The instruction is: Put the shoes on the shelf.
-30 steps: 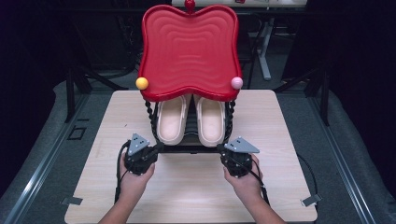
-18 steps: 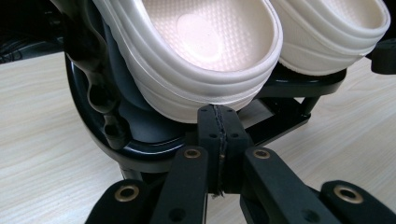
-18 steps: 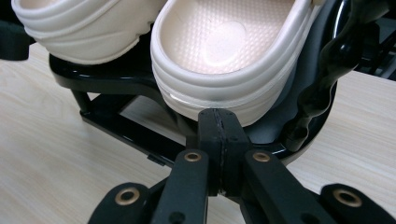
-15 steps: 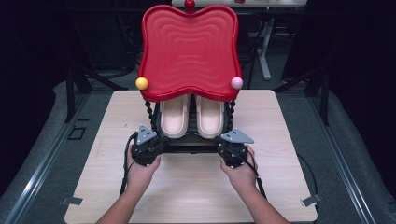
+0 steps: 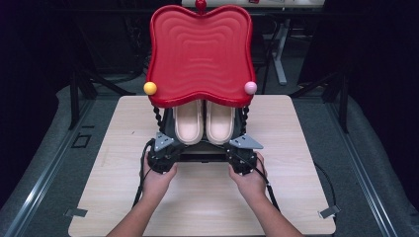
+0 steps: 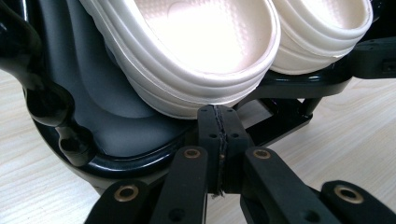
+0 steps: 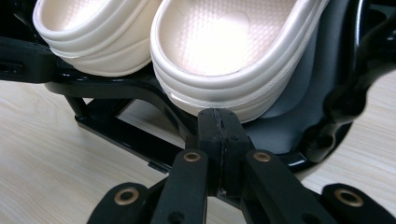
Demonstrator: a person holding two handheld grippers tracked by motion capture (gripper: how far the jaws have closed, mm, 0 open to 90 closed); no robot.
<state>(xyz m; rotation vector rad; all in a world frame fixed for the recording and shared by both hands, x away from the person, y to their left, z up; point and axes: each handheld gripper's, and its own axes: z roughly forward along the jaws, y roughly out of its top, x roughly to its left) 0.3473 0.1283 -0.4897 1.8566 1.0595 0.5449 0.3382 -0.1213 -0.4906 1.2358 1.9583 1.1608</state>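
A pair of cream slippers rests heels-toward-me on the lower shelf of a black rack (image 5: 202, 155) under a red wavy top (image 5: 200, 54). My left gripper (image 5: 168, 150) is at the rack's front left corner. Its jaws are shut with nothing between them, tips (image 6: 218, 122) just below the heel of the left slipper (image 6: 196, 46). My right gripper (image 5: 237, 152) mirrors it at the front right corner, shut and empty, tips (image 7: 218, 123) right under the heel of the right slipper (image 7: 233, 42). Whether either tip touches a heel I cannot tell.
The rack stands mid-table on a light wooden tabletop (image 5: 296, 148). A yellow ball (image 5: 149, 88) and a pink ball (image 5: 250, 87) sit at the red top's front corners. Twisted black posts (image 5: 158, 118) flank the slippers. Dark floor and table legs lie beyond.
Both hands have slid forward and inward across the table, up to the rack's front corners. The jaws stayed shut; the slippers and rack have not moved.
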